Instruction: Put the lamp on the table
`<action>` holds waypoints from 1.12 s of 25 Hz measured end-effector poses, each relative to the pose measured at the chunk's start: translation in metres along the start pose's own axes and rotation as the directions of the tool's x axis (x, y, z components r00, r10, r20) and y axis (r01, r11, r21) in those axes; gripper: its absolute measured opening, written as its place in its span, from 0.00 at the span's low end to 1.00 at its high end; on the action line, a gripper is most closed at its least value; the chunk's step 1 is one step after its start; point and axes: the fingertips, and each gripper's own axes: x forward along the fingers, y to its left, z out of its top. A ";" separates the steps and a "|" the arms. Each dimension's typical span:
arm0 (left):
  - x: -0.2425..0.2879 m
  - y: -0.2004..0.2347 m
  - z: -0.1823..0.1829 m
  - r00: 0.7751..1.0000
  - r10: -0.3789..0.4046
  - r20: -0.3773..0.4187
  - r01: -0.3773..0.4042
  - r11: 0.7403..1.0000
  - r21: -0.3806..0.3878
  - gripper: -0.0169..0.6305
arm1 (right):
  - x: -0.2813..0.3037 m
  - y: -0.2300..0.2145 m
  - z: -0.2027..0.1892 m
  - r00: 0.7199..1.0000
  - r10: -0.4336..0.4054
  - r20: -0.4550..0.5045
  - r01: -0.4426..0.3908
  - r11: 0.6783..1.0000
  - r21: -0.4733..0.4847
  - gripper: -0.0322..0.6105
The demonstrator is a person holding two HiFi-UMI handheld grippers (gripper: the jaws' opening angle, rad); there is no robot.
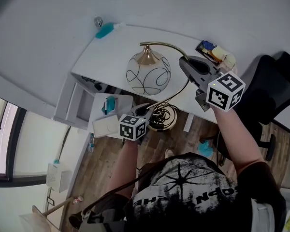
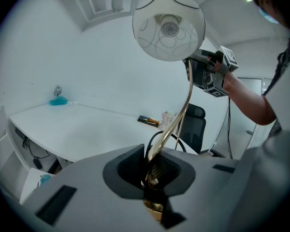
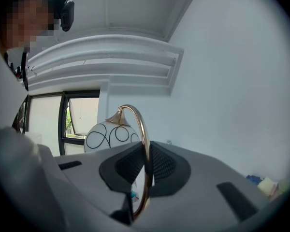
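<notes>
The lamp has a white globe shade [image 1: 148, 74] with black swirls, a curved brass neck [image 1: 170, 46] and a brass base [image 1: 163, 121] with coiled black cord. It is held in the air over the front edge of the white table [image 1: 117, 47]. My left gripper [image 1: 146, 111] is shut on the lower stem just above the base; in the left gripper view the stem [image 2: 183, 105] rises from between the jaws [image 2: 152, 170] to the globe [image 2: 168, 25]. My right gripper [image 1: 187, 63] is shut on the upper neck [image 3: 144, 139], with the globe [image 3: 108, 135] beyond it.
A teal duster [image 1: 105, 31] lies at the table's far left corner. Small items [image 1: 215, 52] sit at its right end. A black office chair [image 1: 270, 88] stands to the right. White drawers [image 1: 79, 103] and a white box [image 1: 106, 124] are under the table's left side.
</notes>
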 end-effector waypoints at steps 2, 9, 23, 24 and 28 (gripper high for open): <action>0.009 0.004 0.004 1.000 0.013 0.002 -0.013 1.000 -0.005 0.09 | 0.004 -0.011 -0.001 1.000 0.010 -0.001 -0.010 1.000 0.002 0.10; 0.031 0.020 0.017 0.999 0.042 0.010 -0.042 0.999 -0.017 0.09 | 0.024 -0.038 -0.001 0.999 0.042 -0.005 -0.042 0.999 -0.003 0.10; 0.077 0.074 0.045 1.000 0.007 -0.009 -0.007 1.000 0.017 0.09 | 0.068 -0.089 -0.008 1.000 -0.012 0.015 0.012 1.000 0.011 0.10; 0.082 0.079 0.049 1.000 -0.001 -0.010 0.001 1.000 0.021 0.09 | 0.073 -0.093 -0.007 1.000 -0.021 0.017 0.021 1.000 0.010 0.10; 0.105 0.108 0.074 0.999 -0.034 -0.026 0.035 0.999 0.032 0.09 | 0.101 -0.121 0.000 0.998 -0.062 0.010 0.061 0.998 0.012 0.10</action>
